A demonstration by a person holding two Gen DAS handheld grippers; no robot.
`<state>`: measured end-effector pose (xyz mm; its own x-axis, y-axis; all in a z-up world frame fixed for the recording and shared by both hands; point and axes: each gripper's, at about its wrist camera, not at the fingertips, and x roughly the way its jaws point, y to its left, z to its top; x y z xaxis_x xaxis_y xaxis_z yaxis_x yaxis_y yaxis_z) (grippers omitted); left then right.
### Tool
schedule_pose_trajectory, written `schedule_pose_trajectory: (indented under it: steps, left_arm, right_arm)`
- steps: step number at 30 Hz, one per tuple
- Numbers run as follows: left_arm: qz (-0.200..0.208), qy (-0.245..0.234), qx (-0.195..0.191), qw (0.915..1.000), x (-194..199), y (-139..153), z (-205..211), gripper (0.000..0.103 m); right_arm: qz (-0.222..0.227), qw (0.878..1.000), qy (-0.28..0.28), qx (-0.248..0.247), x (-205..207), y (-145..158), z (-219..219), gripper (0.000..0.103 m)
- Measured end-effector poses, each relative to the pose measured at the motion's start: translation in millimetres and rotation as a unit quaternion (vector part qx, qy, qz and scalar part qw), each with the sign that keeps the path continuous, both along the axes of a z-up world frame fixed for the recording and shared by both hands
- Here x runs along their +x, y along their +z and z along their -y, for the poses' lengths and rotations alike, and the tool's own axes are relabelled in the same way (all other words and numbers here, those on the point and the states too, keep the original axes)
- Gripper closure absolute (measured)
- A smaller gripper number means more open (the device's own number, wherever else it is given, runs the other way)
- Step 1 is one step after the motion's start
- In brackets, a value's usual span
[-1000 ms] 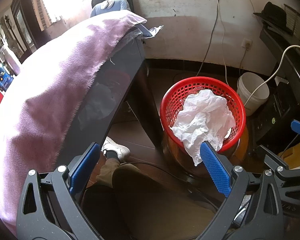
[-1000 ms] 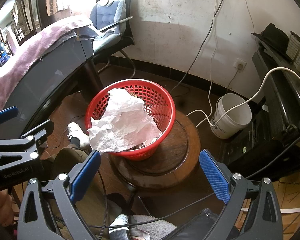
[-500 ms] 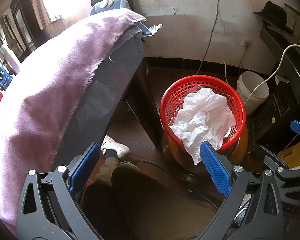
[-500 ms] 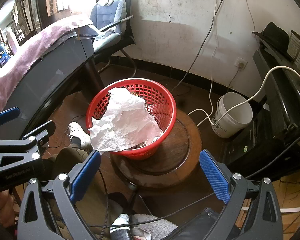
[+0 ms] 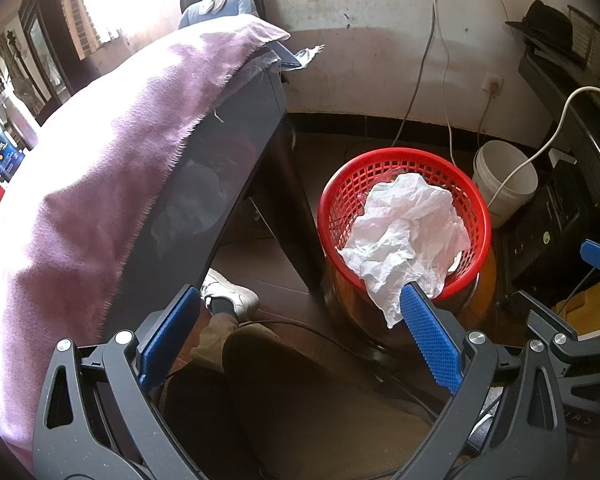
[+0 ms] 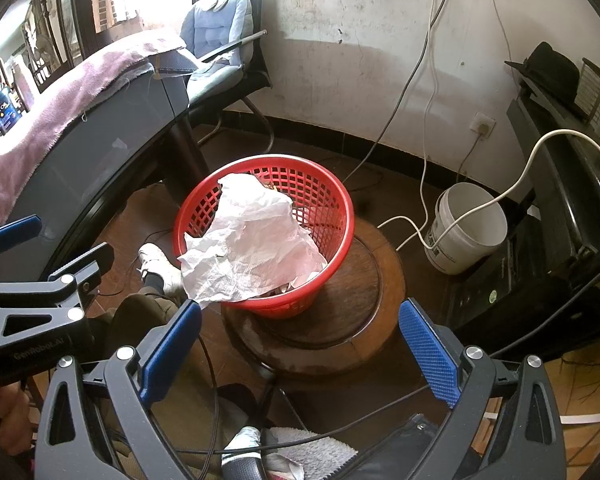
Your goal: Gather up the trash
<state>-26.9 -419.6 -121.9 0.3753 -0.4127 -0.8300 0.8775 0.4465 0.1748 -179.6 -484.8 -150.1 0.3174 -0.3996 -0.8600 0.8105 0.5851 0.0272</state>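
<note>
We hold our left tool (image 5: 296,340) with its blue-padded fingers spread wide and nothing between them, above our own knee in brown trousers (image 5: 300,384). Our right tool (image 6: 300,344) is spread just as wide and also empty. Against a second ago, both tools have barely shifted; the left view has only drifted a little, so the basket sits slightly lower in it.

Ahead of both tools stands the round red plastic lattice basket (image 6: 320,184) on a round dark wooden stand (image 6: 364,300). The crumpled white paper sheet (image 6: 256,244) lies in the basket and droops over its near rim. In the left view the tip of the right finger covers the paper's lowest corner.

A surface draped with a fringed purple cloth (image 5: 100,168) stands just beside the basket. A white plastic bucket (image 6: 468,228) sits near the wall.

What lies beneath the paper is hard to make out. On the left tool's body, seen from the right, we read "GenRobot.AI".
</note>
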Motion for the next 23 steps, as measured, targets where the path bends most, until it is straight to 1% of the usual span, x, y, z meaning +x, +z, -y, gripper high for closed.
schedule_pose_trajectory:
  steps: [14,23]
  left_arm:
    - [0.001,-0.005,0.003,1.0000,-2.7,-1.2,1.2,0.007]
    - [0.013,-0.007,0.001,0.9999,-5.2,0.8,1.2,0.007]
  right_arm:
    - [0.002,1.000,0.000,0.005,0.1,-1.7,-0.3,0.006]
    - [0.003,1.000,0.001,0.006,-0.7,-2.8,1.4,0.006]
